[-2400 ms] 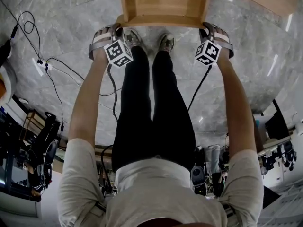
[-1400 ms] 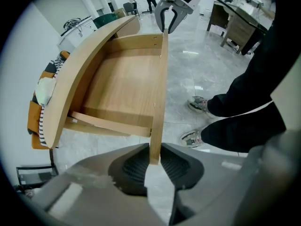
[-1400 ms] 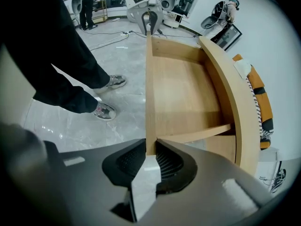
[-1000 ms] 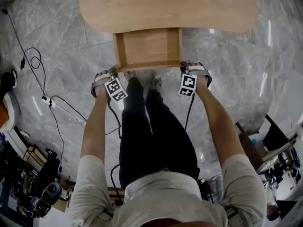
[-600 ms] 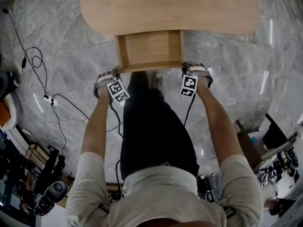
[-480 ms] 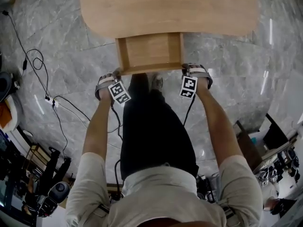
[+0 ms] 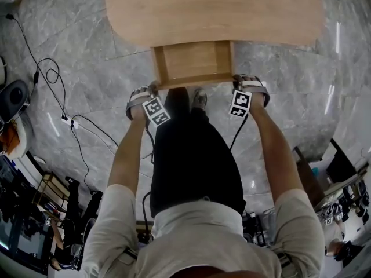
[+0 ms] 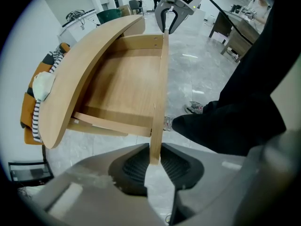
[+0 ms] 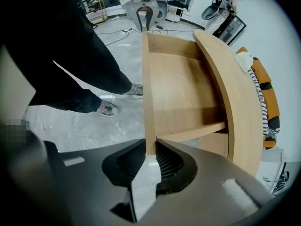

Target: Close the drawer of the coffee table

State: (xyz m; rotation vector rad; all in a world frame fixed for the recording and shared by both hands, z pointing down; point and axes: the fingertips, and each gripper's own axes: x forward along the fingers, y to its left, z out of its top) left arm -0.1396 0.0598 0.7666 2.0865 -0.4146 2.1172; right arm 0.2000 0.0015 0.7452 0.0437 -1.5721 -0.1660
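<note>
L gripper (image 8: 154,163) is clamping drawer (image 7: 194,62) front's 9 o'clock end, R gripper (image 9: 150,155) is clamping its 3 o'clock end; drawer is sticking partly out of coffee table (image 7: 214,10) toward 6 o'clock.

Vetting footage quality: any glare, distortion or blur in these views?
Head view: sharp, with bright glare streaks on the marble floor. Left gripper view: wide-angle, dark round vignette, nearby fingers slightly soft, drawer front crisp. Right gripper view: same vignette, even light.
</note>
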